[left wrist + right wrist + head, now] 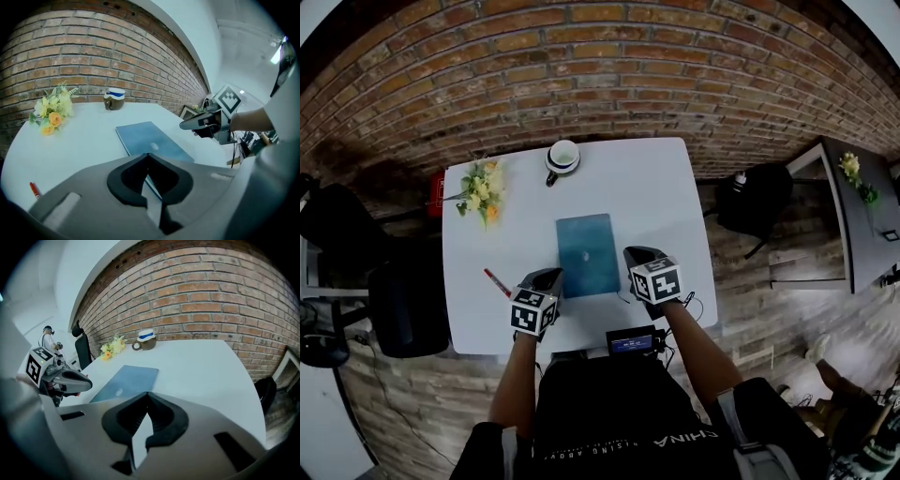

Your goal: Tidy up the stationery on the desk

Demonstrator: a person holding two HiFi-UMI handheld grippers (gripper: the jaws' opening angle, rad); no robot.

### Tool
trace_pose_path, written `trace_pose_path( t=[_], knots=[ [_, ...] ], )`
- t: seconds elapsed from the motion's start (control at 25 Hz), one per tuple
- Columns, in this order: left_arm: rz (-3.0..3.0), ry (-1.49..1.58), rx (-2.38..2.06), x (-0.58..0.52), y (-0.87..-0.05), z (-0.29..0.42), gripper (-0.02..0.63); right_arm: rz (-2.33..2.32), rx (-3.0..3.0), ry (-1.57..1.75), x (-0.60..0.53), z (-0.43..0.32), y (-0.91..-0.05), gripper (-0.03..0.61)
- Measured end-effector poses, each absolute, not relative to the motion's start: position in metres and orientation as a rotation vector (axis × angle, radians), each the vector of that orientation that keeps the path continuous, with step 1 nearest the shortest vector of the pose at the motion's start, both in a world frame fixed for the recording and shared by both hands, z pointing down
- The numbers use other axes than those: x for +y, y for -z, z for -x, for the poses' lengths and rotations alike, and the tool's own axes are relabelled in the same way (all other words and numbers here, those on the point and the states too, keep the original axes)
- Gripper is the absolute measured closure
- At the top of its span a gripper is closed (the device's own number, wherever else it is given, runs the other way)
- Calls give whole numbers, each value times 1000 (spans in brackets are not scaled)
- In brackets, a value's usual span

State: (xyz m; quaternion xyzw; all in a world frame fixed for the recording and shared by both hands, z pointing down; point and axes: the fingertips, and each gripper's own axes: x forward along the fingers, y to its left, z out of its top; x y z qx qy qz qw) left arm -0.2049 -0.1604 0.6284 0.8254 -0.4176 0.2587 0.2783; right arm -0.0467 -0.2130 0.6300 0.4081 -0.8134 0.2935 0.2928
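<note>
While the left gripper (pixel 553 276) and right gripper (pixel 631 253) had jaws closed and empty, nudging what seemed a red pen (pixel 497 282) could roll it off the bench (pixel 656 187).

smooth white table (pixel 675 206), rough brick wall (pixel 600 75), matt blue laptop (pixel 587 253).

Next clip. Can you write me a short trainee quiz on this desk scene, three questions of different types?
1. True or false: the left tongs and the right tongs are both shut with nothing between them.
2. Which lies nearest the left tongs? A) cup B) pen C) flowers
3. Fill in: the laptop lies between the two tongs with its lid ____.
Key: 1 true; 2 B; 3 closed.
</note>
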Motion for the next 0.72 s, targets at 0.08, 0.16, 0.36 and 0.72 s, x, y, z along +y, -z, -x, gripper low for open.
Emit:
trace_pose_path(
  t=[0.08,0.16,0.36,0.72],
  knots=[
    [-2194,-730,-1132,-159,-635,207,603,-1074,-2159,-799,-208,52,-636,569],
    [-2178,-758,-1129,-158,-641,208,601,-1057,-2153,-817,-205,58,-643,564],
    [-2150,-780,-1070,-153,-652,203,509,-1019,-2141,-852,-198,74,-660,466],
    [-2125,-846,-1073,-154,-666,195,466,-1063,-2126,-848,-194,83,-675,393]
  ],
)
